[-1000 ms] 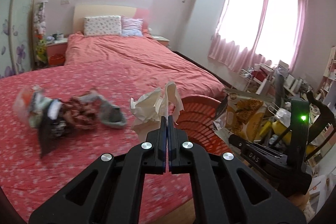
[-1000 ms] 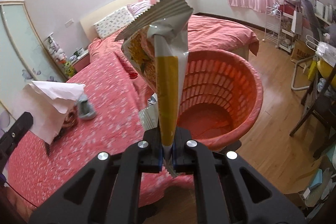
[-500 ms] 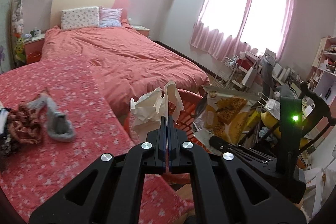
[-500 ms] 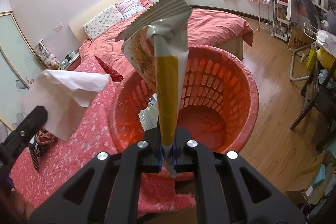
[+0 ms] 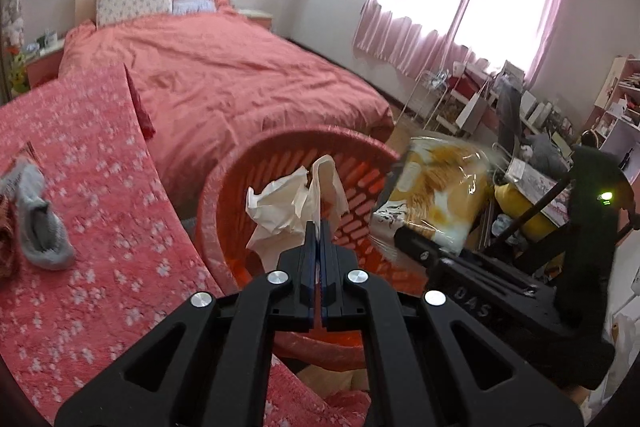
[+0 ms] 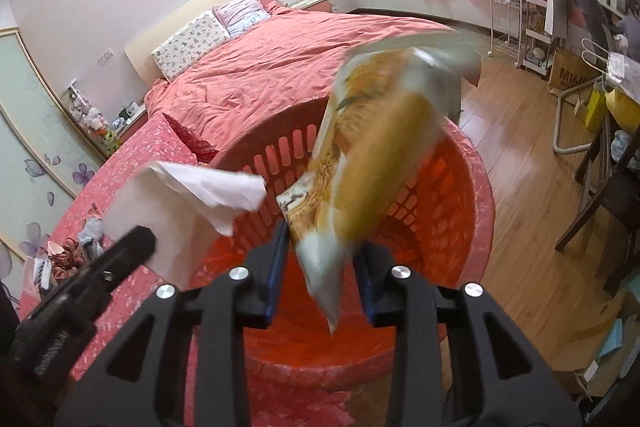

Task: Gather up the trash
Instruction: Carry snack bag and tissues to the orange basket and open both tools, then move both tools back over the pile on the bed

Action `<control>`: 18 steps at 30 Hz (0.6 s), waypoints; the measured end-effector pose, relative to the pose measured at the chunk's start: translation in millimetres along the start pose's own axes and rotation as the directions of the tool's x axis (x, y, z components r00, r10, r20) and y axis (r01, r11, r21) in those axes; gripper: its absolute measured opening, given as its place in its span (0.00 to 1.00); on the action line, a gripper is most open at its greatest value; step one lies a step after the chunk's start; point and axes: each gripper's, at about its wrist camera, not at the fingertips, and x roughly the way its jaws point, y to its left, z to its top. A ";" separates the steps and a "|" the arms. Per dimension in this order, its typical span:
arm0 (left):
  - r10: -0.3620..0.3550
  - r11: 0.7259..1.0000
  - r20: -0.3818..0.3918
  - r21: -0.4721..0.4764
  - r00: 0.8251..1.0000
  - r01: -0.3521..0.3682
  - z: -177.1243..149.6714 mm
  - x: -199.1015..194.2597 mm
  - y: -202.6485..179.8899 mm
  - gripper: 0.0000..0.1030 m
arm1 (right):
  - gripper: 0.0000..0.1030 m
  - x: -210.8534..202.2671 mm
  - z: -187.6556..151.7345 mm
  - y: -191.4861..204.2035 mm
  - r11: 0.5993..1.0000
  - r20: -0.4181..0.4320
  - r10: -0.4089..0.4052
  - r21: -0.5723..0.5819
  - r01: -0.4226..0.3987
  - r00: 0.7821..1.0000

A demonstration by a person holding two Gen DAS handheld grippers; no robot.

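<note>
Glossy snack bag (image 6: 372, 163), slatted plastic basket (image 6: 460, 187)

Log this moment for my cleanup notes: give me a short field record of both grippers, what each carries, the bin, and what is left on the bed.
left gripper: shut on the crumpled tissue, held over the basket
right gripper: jaws just opened; the snack bag sits tilted and blurred between them, pads clear of it
basket: orange, slotted wall, on the floor beside the bed
basket contents: none visible on its bare floor
left on bed: grey sock on the floral blanket
</note>
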 end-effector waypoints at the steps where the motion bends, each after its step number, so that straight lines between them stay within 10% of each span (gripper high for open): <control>1: -0.002 1.000 -0.012 -0.006 1.000 0.002 -0.2 2.8 0.7 0.01 | 0.32 1.3 -0.2 -0.7 1.000 -0.003 0.000 -0.002 0.000 1.000; 7: 0.003 1.000 -0.064 -0.023 0.998 -0.005 -4.8 5.9 8.1 0.01 | 0.46 0.1 -2.8 -6.2 1.000 -0.001 -0.005 -0.002 0.005 1.000; 12: 0.059 0.998 -0.039 -0.035 0.998 -0.060 -4.9 -7.5 20.5 0.35 | 0.49 -12.7 -6.0 -9.5 1.000 0.018 -0.030 -0.008 0.031 0.999; 18: 0.153 0.988 0.029 -0.027 0.988 -0.153 -9.8 -46.3 42.4 0.46 | 0.54 -33.6 -10.2 3.0 0.998 0.046 -0.038 -0.041 0.040 0.998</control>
